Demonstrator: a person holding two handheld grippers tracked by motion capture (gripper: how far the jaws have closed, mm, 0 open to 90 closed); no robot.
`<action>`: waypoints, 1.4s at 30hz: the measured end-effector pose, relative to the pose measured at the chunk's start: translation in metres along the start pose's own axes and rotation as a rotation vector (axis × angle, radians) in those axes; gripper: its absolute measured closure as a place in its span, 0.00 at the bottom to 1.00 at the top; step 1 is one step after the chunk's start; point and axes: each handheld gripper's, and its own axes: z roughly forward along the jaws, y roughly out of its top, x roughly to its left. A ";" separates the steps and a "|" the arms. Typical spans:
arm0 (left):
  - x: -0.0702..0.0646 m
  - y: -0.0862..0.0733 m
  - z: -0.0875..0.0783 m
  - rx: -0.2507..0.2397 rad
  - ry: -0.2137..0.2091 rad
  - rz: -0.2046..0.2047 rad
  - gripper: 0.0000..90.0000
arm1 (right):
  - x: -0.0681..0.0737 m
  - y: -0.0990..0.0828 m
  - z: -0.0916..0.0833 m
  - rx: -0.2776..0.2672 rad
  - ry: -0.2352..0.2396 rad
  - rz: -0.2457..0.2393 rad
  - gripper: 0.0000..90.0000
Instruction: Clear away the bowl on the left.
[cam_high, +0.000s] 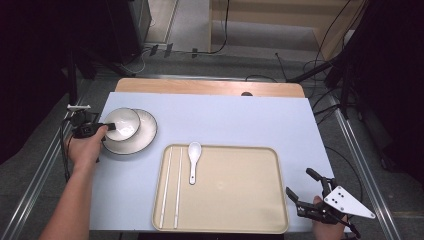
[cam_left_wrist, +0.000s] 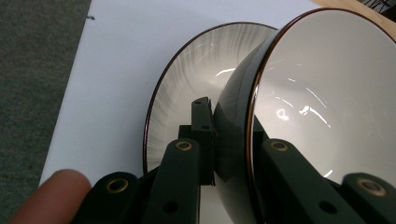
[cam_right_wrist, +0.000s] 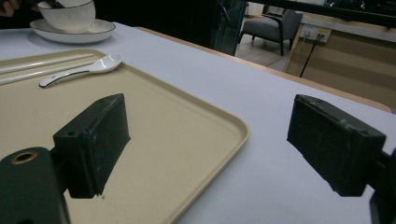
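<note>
- Two grippers are in use; the left gripper (cam_high: 111, 126) lies at about nine o'clock on the table, the right gripper (cam_high: 300, 188) at about four o'clock, off the tray's near right corner.
- Left gripper: its jaws pinch the wall of the bowl (cam_high: 123, 123), one jaw outside against the dark outer face, the other inside against the white lining, as the left gripper view shows (cam_left_wrist: 236, 154). The rim with its brown edge runs between them.
- Bowl: white inside, dark outside, seated on the plate (cam_high: 144, 136), which lies on the pale blue mat (cam_high: 225, 120) at about ten o'clock. In the left gripper view the bowl (cam_left_wrist: 327, 93) appears tilted against the plate (cam_left_wrist: 187, 79), though the camera's own roll may account for this.
- Right gripper: its fingers (cam_right_wrist: 93, 140) are spread wide with nothing between them; it hovers over the tray's corner and the mat.
- Tray (cam_high: 250, 200): beige, at about six o'clock, bearing a white spoon (cam_high: 193, 157) and a pair of chopsticks (cam_high: 171, 185) along its left side, well apart from the bowl.
- The person's left hand (cam_high: 87, 147) grasps the left gripper's body.
</note>
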 end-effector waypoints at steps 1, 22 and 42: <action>0.000 -0.001 -0.002 -0.007 -0.011 -0.003 0.91 | 0.000 0.000 0.000 0.001 0.000 0.000 0.15; -0.025 -0.018 -0.025 -0.008 -0.113 0.070 0.92 | 0.000 0.000 0.000 -0.006 0.001 0.001 0.15; -0.058 -0.046 -0.046 0.011 -0.181 0.168 0.92 | 0.000 0.001 0.000 -0.008 0.001 0.005 0.15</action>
